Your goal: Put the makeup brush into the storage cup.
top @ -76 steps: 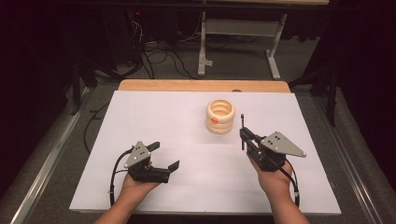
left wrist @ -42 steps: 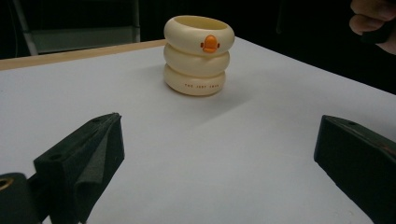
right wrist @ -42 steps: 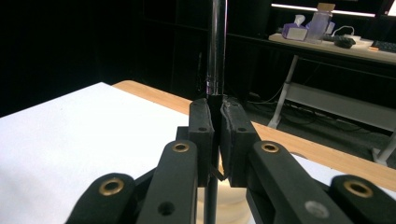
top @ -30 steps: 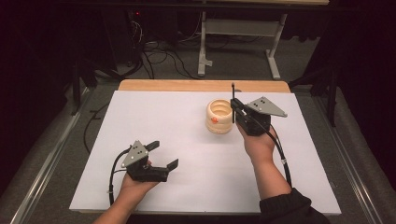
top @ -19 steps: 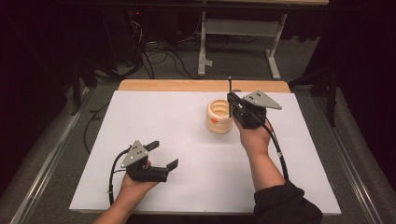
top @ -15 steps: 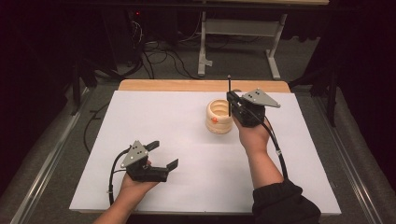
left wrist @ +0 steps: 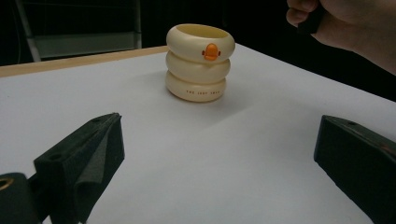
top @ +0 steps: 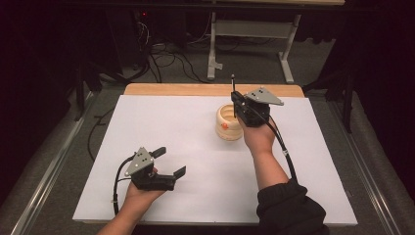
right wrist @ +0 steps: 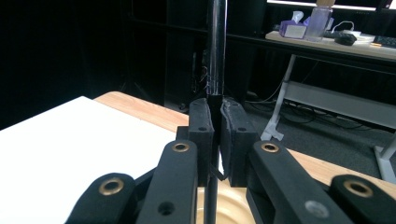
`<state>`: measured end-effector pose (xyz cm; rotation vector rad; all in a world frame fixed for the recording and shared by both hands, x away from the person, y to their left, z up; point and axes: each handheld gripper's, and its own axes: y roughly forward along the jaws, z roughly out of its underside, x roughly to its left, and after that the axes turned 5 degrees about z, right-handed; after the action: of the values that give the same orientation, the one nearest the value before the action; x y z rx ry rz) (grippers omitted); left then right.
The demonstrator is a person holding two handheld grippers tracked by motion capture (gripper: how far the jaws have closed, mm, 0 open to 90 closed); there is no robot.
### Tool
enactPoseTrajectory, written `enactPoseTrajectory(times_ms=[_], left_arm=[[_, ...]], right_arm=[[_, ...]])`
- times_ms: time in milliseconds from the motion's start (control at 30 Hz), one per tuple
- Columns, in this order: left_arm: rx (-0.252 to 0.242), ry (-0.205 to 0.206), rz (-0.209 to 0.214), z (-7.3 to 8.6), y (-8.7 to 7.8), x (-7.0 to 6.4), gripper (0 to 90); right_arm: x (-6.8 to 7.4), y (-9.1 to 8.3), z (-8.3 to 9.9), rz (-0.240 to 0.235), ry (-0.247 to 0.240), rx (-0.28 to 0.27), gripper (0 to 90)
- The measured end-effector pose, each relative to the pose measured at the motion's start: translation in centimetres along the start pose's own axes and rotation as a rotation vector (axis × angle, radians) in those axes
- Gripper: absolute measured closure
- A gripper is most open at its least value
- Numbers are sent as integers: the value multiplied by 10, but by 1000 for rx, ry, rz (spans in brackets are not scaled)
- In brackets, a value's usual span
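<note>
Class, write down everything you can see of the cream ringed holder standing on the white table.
The cream ringed holder looks like three stacked rounded rings of smooth, glossy plastic, with an open hollow top. An orange beak-like mark sits on the top ring and small dark lettering, too small to read, runs along the bottom ring. It stands upright on the white table, toward the far right. The right gripper hovers right over it, shut on a thin dark rod held upright above the opening.

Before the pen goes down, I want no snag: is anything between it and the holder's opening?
Nothing visible: the right gripper holds the black pen upright over the cream ringed holder, whose mouth looks open.
</note>
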<state>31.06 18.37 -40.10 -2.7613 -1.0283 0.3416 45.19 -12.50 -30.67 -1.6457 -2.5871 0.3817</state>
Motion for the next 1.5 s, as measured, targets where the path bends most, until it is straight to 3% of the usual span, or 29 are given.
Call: enactPoseTrajectory(times_ms=[733, 1067, 1500], left_arm=[[-15, -4, -1, -2, -2, 0, 26], [-15, -4, -2, -2, -2, 1, 26], [-12, -4, 0, -1, -1, 1, 27]], right_arm=[[0, 16, 9, 7, 18, 41, 862], [-3, 20, 21, 8, 20, 59, 862], [-9, 19, 42, 13, 58, 72, 861]])
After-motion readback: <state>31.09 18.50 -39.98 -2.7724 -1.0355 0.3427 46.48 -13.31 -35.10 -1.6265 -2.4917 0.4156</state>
